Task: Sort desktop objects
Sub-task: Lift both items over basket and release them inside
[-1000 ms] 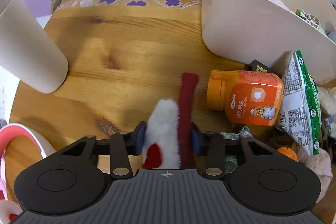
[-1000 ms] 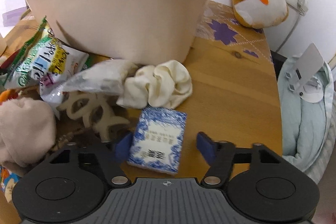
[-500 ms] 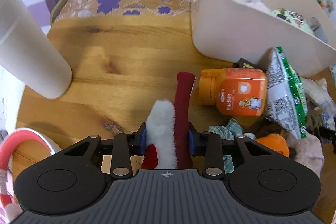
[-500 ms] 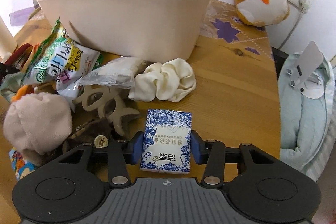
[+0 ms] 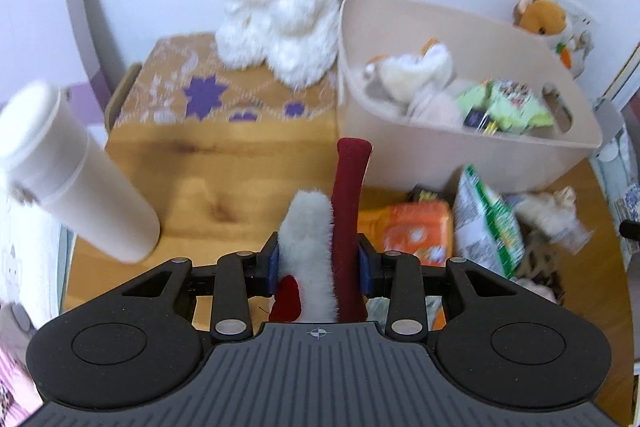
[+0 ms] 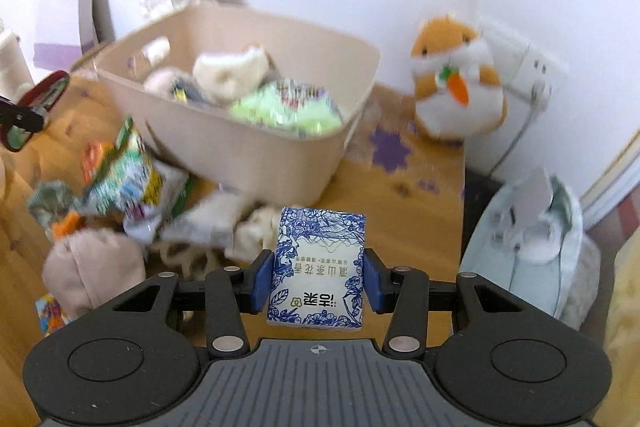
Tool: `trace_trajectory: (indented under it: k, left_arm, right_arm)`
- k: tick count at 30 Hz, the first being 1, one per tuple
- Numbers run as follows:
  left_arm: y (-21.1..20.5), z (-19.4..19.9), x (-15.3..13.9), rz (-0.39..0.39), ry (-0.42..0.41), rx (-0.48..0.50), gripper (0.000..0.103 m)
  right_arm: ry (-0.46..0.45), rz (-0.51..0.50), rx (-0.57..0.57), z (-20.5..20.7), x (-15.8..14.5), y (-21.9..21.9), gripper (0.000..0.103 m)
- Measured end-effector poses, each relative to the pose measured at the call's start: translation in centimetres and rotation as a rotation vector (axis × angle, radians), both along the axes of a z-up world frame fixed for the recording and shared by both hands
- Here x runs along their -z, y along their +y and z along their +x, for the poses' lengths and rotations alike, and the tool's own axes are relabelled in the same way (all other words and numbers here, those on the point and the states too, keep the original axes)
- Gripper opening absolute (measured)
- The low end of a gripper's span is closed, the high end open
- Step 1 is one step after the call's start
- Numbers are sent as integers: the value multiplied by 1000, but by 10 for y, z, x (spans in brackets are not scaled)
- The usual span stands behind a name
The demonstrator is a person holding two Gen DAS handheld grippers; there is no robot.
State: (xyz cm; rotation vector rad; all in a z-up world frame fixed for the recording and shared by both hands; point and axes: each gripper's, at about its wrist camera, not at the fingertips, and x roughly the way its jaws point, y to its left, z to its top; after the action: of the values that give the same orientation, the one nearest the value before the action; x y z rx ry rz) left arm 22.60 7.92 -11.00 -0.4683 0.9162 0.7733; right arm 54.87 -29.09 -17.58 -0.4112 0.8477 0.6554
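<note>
My left gripper [image 5: 318, 265] is shut on a red and white furry item [image 5: 320, 239] and holds it above the wooden table [image 5: 240, 163]. My right gripper [image 6: 318, 281] is shut on a blue and white patterned packet [image 6: 320, 267], lifted above the table. The beige bin [image 5: 460, 155] stands ahead of both, and also shows in the right wrist view [image 6: 248, 147]; it holds a plush toy and snack packs. Loose things lie in front of it: an orange bottle [image 5: 416, 231], a green snack bag [image 5: 486, 227], a cream scrunchie [image 6: 260, 231] and a pink plush pouch [image 6: 92, 271].
A white tumbler [image 5: 76, 183] stands at the left. A white plush lamb [image 5: 284, 11] sits at the back, an orange hamster plush [image 6: 460, 83] at the right by a wall socket. A pale blue cushion [image 6: 528, 247] lies off the table's right edge.
Both grippers have risen well above the table with their loads. The right gripper closed on the patterned packet and lifted it. The bin's inside now shows.
</note>
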Motion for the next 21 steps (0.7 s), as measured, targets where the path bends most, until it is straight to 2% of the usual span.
trace_trajectory:
  k: [13, 21]
  left_arm:
    - [13, 71, -64, 148, -107, 107, 37]
    - [14, 116, -71, 180, -130, 135, 37]
  right_arm:
    - [-148, 91, -36, 23, -63, 31, 44]
    - [-200, 129, -22, 51, -76, 54, 44]
